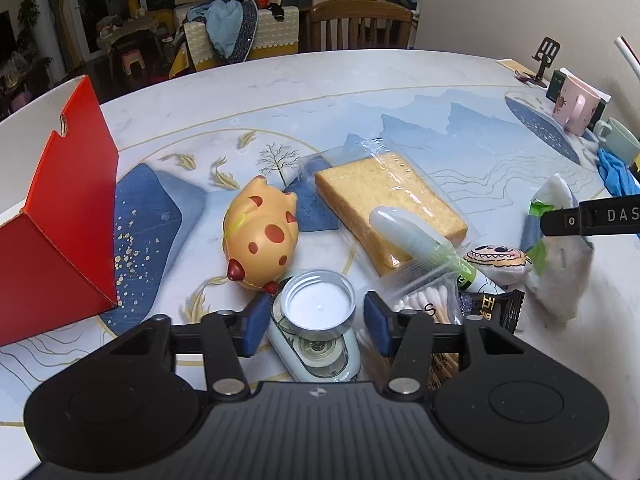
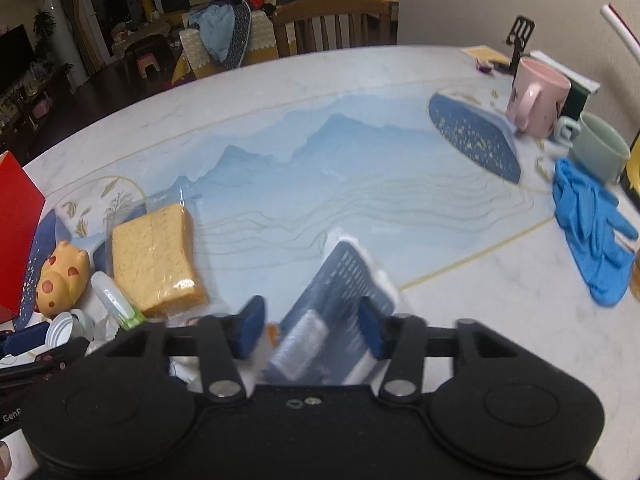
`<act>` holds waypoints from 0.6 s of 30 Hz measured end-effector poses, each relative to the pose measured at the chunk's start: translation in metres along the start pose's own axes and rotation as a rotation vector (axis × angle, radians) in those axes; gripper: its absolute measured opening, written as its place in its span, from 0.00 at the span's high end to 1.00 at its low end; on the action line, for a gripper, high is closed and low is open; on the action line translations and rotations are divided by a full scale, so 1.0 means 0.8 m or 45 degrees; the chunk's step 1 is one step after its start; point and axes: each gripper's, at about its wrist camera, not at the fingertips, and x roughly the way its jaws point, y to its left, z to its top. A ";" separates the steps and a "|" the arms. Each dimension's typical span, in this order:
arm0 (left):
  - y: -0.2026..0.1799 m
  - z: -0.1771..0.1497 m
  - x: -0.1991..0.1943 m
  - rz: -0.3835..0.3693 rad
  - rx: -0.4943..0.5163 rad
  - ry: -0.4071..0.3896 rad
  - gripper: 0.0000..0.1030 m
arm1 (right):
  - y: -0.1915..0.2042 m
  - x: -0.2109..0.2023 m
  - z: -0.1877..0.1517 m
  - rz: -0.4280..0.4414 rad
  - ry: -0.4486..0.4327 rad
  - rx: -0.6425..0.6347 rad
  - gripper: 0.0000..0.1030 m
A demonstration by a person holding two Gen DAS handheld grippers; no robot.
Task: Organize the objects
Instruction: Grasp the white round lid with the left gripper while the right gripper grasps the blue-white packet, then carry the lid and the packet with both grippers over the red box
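Observation:
My left gripper [image 1: 316, 322] is open, its blue pads either side of a silver tealight candle [image 1: 318, 306] that rests on a pale correction-tape dispenser [image 1: 320, 354]. Beside it lie a spotted yellow pig toy [image 1: 260, 236], a wrapped slice of bread [image 1: 390, 206], a green-capped tube [image 1: 416, 236], a bag of cotton swabs [image 1: 424, 304] and a small plush face [image 1: 498, 258]. My right gripper [image 2: 310, 330] is open around a blue-and-white tissue pack [image 2: 340, 304], blurred; I cannot tell whether the pads touch it. The pack also shows in the left wrist view [image 1: 560, 248].
A red open box [image 1: 60, 224] stands at the left. At the right edge sit a pink mug [image 2: 536, 96], a green cup [image 2: 596, 148], blue gloves [image 2: 592, 224] and a phone stand [image 2: 520, 40]. A wooden chair [image 1: 360, 24] stands behind the table.

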 end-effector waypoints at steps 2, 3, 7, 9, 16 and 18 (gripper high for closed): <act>-0.001 0.000 -0.001 0.001 0.012 -0.006 0.62 | -0.003 -0.001 -0.002 -0.001 0.011 0.020 0.66; -0.001 0.000 -0.001 0.000 0.017 -0.006 0.62 | -0.005 -0.002 -0.003 -0.003 0.013 0.030 0.71; -0.001 -0.003 -0.003 0.007 0.031 -0.009 0.62 | -0.015 -0.009 -0.005 -0.016 0.020 0.054 0.84; -0.001 -0.006 -0.006 0.013 0.036 -0.009 0.62 | -0.019 -0.015 -0.009 -0.033 0.007 0.039 0.88; 0.004 -0.014 -0.023 -0.009 0.015 -0.007 0.62 | -0.042 -0.042 -0.022 -0.041 -0.011 0.045 0.90; 0.007 -0.017 -0.031 -0.017 0.010 -0.003 0.62 | -0.046 -0.052 -0.025 -0.026 -0.012 0.047 0.90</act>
